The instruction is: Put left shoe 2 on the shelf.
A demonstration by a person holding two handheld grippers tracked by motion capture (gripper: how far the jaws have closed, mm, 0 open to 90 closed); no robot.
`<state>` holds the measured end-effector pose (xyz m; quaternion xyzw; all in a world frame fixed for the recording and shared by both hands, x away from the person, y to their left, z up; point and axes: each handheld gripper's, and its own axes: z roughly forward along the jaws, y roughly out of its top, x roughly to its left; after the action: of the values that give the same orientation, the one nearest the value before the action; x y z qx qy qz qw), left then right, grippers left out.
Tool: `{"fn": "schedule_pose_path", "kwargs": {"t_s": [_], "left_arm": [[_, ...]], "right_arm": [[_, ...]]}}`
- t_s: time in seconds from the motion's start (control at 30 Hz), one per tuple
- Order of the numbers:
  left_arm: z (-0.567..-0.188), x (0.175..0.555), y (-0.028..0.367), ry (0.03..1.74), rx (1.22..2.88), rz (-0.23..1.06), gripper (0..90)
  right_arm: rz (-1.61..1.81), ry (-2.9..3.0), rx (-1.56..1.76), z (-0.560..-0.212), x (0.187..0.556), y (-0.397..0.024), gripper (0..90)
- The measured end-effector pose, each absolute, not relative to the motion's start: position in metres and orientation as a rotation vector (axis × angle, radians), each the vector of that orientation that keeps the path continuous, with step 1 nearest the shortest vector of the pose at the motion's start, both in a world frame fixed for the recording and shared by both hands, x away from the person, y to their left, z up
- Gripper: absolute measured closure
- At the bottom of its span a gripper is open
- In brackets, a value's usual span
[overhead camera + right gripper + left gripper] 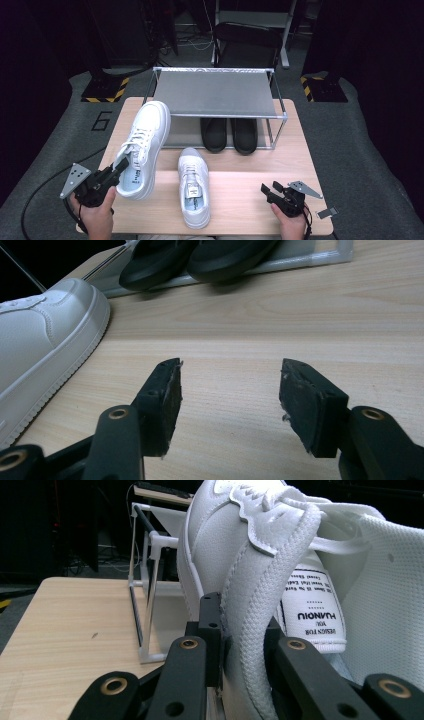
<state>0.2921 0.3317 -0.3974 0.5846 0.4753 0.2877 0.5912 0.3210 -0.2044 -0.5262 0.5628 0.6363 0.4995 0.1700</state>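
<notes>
My left gripper (pixel 121 166) is shut on the heel collar of a white sneaker (pixel 142 145), which hangs tilted above the table's left side with its toe toward the shoe rack (pixel 215 95). In the left gripper view the jaws pinch the padded collar (pixel 245 630) from both sides, beside the tongue label (pixel 312 612). A second white sneaker (pixel 194 186) lies flat on the table near the front middle, and its toe (pixel 45 335) appears at the left of the right gripper view. My right gripper (pixel 267 192) rests open near the front right, nothing between its jaws (pixel 230 400).
A pair of black shoes (pixel 229 134) stands on the rack's lower level, under its grey top shelf; they lie ahead in the right gripper view (pixel 200 255). Bare wooden table (pixel 250 165) lies between the sneakers and my right gripper. A small grey clip (pixel 326 212) lies at the front right edge.
</notes>
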Motion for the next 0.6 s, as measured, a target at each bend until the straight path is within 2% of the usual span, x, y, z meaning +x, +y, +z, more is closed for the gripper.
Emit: {"fn": "schedule_pose_path", "kwargs": {"t_s": [0.6], "left_arm": [[-0.374,0.318,0.318,1.068,1.368,0.669,80.7]], "right_arm": [[1.430,1.795,1.624,-0.526,0.321,-0.206,41.8]]}}
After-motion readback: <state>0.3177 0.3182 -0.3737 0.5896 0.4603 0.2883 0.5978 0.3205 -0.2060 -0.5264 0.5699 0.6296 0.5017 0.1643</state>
